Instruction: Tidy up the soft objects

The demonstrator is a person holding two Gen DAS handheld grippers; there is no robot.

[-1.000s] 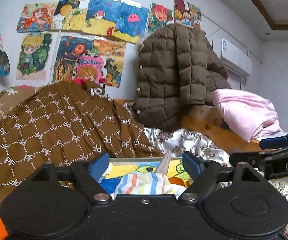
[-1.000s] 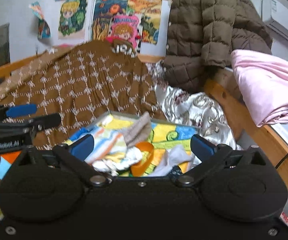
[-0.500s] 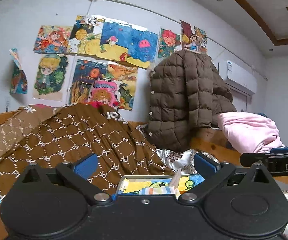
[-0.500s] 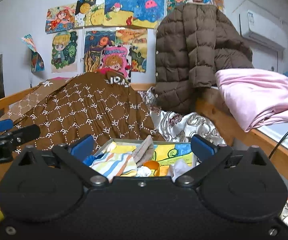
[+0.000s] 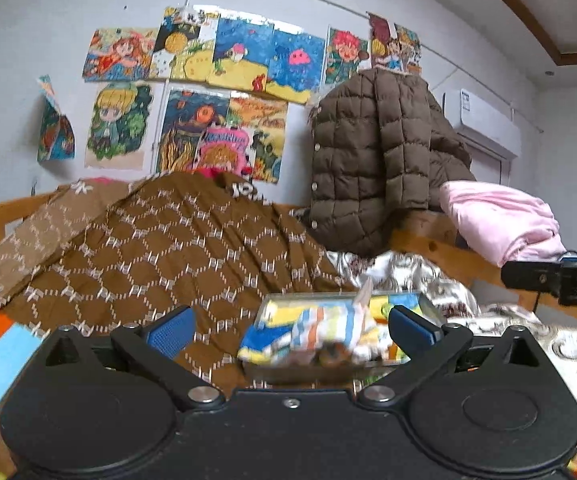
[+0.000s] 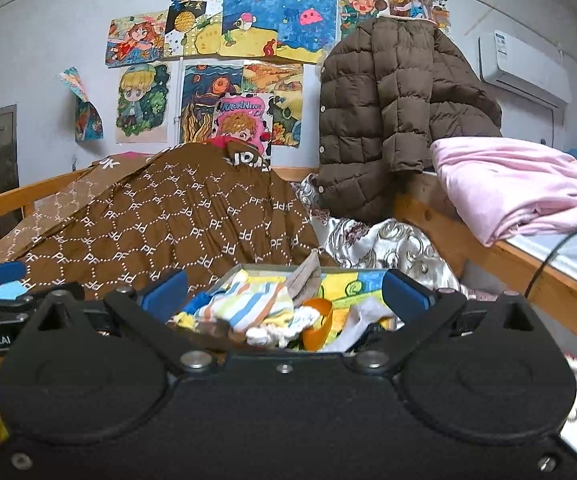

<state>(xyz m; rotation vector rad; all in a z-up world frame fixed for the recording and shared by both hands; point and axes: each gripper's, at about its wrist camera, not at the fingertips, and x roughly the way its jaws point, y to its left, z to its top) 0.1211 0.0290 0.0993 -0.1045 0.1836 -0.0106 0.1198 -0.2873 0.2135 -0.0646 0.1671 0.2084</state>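
Observation:
A shallow box (image 6: 272, 267) with a cartoon print sits on the bed, piled with soft things: a striped cloth (image 6: 248, 304), a grey sock (image 6: 308, 272) standing up, a white sock (image 6: 364, 316) and an orange cup (image 6: 320, 320). My right gripper (image 6: 284, 291) hangs open just short of the box, nothing between its blue pads. My left gripper (image 5: 290, 331) is open wide too, empty, with the same box (image 5: 296, 372) and striped cloth (image 5: 328, 324) a little ahead of it. Each gripper shows at the edge of the other's view.
A brown patterned quilt (image 6: 176, 220) is heaped behind and left of the box. A brown puffer jacket (image 6: 388, 120) hangs on the wooden bed frame (image 6: 440, 216), with a pink blanket (image 6: 508, 188) folded over the rail. Silvery bedding (image 5: 408, 276) lies to the right.
Both grippers have drawn back from the box and tilted up toward level, so it looks smaller and farther. The left jaws have spread wider. The pile in the box is unchanged.

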